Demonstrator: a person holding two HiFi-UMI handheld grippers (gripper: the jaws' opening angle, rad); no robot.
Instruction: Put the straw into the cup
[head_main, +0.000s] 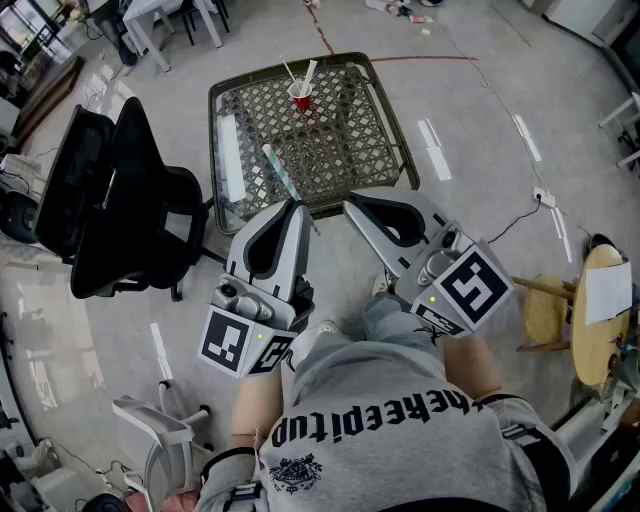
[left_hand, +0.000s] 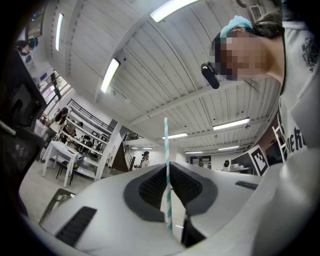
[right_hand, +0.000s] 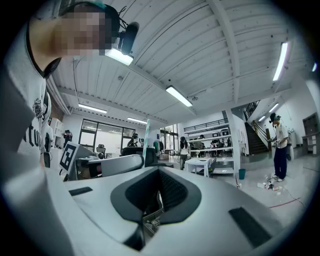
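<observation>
Listener: Surroundings first, please. What do we see from the head view?

Describer: We look steeply down on a pale, glossy floor (head_main: 480, 130). On it stands a square worktop (head_main: 340, 150) with a dark frame and a metal lattice top. A black office chair (head_main: 120, 200) stands just beside the worktop's left edge.

Listener: And the two grippers?

Describer: Both are grey. They sit side by side in front of the person's grey shirt (head_main: 400, 430), at the worktop's near edge. The left gripper (head_main: 295, 204) has its jaws clamped on the straw. The right gripper (head_main: 347, 205) has its jaws pressed together with nothing between them. In its own view, the right gripper (right_hand: 158, 169) shows its dark pads meeting at the tips.

Listener: Where is the cup?

Describer: A small red cup (head_main: 302, 100) stands upright near the worktop's far edge, well apart from both grippers. Two pale sticks (head_main: 309, 71) lean out of it.

Listener: And the straw itself?

Describer: The straw (head_main: 282, 173) is thin and striped teal and white. In the head view it pokes out past the tips of the left jaws and shows slanted against the worktop's near part, apart from the cup. In the left gripper view, we see the straw (left_hand: 166, 145) running upright between the closed pads.
</observation>
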